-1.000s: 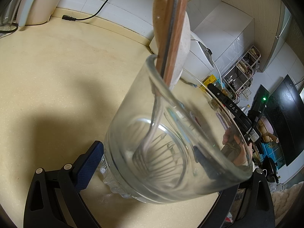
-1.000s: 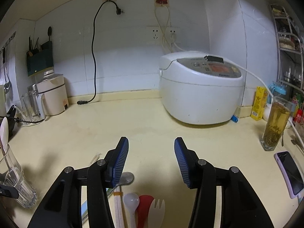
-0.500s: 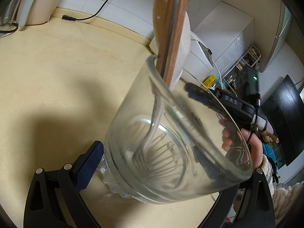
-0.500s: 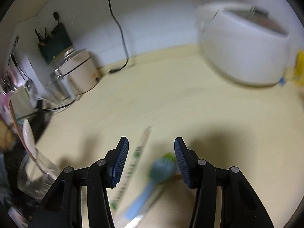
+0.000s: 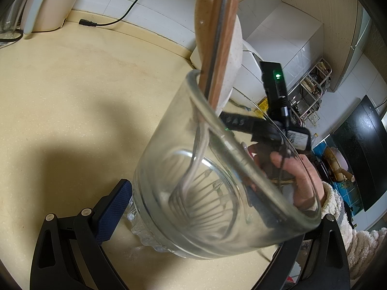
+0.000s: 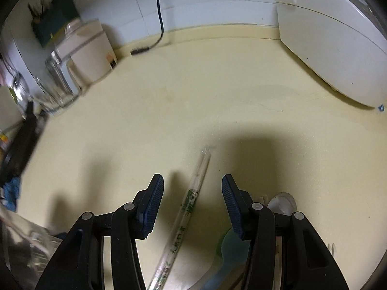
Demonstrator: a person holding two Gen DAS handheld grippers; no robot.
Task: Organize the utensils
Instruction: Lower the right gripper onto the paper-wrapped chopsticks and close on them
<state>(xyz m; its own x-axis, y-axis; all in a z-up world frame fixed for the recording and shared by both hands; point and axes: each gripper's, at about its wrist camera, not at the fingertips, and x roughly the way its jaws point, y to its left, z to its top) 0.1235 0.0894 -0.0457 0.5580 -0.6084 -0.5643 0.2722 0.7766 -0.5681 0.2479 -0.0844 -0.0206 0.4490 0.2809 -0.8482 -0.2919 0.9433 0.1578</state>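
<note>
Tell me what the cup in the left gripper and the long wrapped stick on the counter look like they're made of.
The cup looks like clear glass: thick glossy rim, ribbed base, and the fork inside shows through the wall. The wrapped stick seems to sit in a thin transparent plastic sleeve with green print; what is inside is too blurred to tell, possibly chopsticks or a straw.
</note>
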